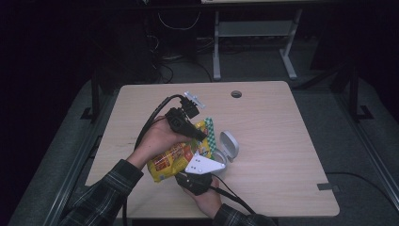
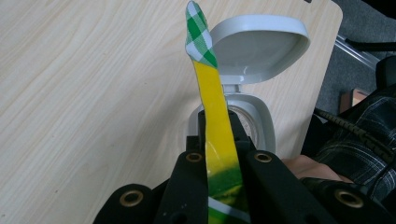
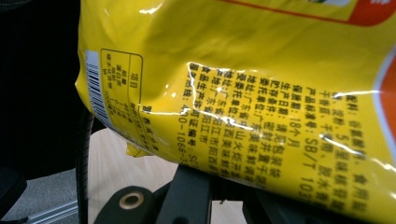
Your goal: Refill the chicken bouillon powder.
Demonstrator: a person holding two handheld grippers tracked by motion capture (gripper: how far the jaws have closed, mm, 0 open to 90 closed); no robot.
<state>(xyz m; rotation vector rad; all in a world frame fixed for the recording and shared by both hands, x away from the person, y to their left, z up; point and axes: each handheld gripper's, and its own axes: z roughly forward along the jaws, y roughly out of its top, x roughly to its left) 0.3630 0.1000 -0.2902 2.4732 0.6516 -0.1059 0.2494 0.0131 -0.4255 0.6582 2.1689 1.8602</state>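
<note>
- The right tongs (image 1: 203, 165) sit nearest the person, low under the yellow snack bag (image 1: 175, 159). In the right gripper view the bag's printed back lies across the jaws and hides their tips, so I cannot tell if they are spread or pinching.
- The bag is held in the air just above the counter (image 1: 277, 141), between the two hands, with its sealed top pointing away from the person.
- The left tongs (image 2: 217, 140) are pressed together on the bag's top seam, a thin yellow strip with a green checked end (image 2: 198, 32) that stands up between the jaws.
- Just behind the bag stands a small grey bin (image 2: 256, 119) with its lid (image 2: 261, 46) tipped open, so the step in hand looks like opening the bag or emptying it into the bin.
- To do this well, I think the left tongs should keep a firm pinch low on the seam, because the glossy film can slip.
- The bag's mouth should stay over the bin's opening, so nothing falls on the counter.
- A slow, steady pull seems safer than a sudden one.
</note>
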